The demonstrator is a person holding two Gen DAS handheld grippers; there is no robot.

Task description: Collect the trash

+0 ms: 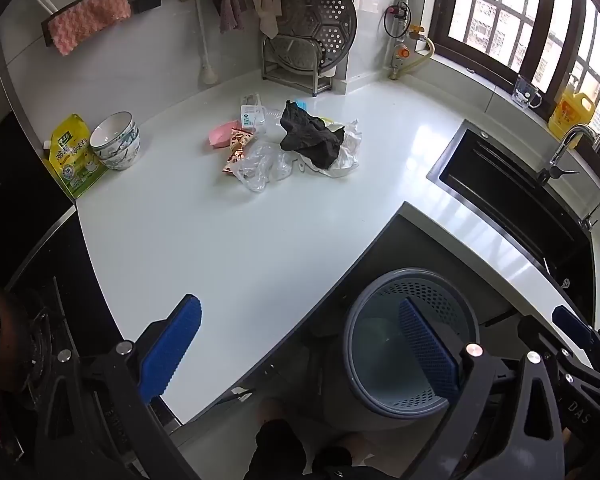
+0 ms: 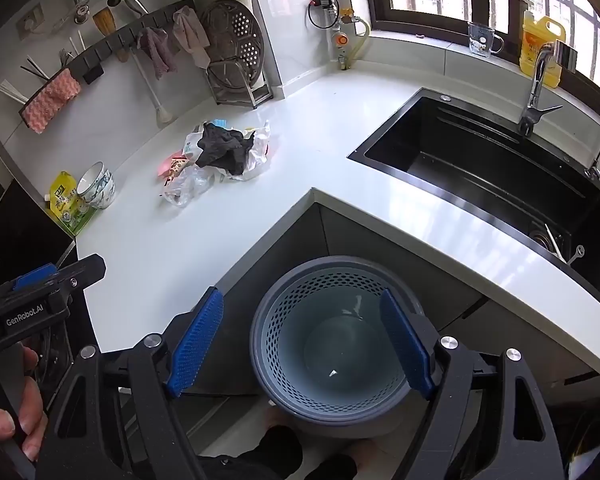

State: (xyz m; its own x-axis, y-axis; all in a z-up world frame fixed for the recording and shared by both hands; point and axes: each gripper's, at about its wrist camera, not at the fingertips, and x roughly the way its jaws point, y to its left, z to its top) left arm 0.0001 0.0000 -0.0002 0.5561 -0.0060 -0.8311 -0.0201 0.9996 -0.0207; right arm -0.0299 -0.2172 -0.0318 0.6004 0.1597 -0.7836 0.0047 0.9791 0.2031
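Observation:
A heap of trash lies on the white counter (image 1: 220, 240): a crumpled black bag (image 1: 310, 136), white plastic (image 1: 348, 152), a clear plastic bag (image 1: 260, 166), a snack wrapper (image 1: 236, 148), a pink piece (image 1: 222, 136) and a small carton (image 1: 250, 114). The heap also shows in the right wrist view, with the black bag (image 2: 224, 148) on top. A grey perforated trash bin (image 2: 334, 340) stands on the floor below the counter's corner; it holds only a small scrap. My left gripper (image 1: 300, 340) is open and empty above the counter edge. My right gripper (image 2: 300, 344) is open and empty above the bin.
Stacked bowls (image 1: 118, 142) and a yellow-green pouch (image 1: 72, 156) stand at the counter's left. A black sink (image 2: 500, 184) with a faucet (image 2: 538, 84) is at the right. A steamer rack (image 1: 308, 40) stands at the back wall. A stove (image 1: 16, 340) is at the far left.

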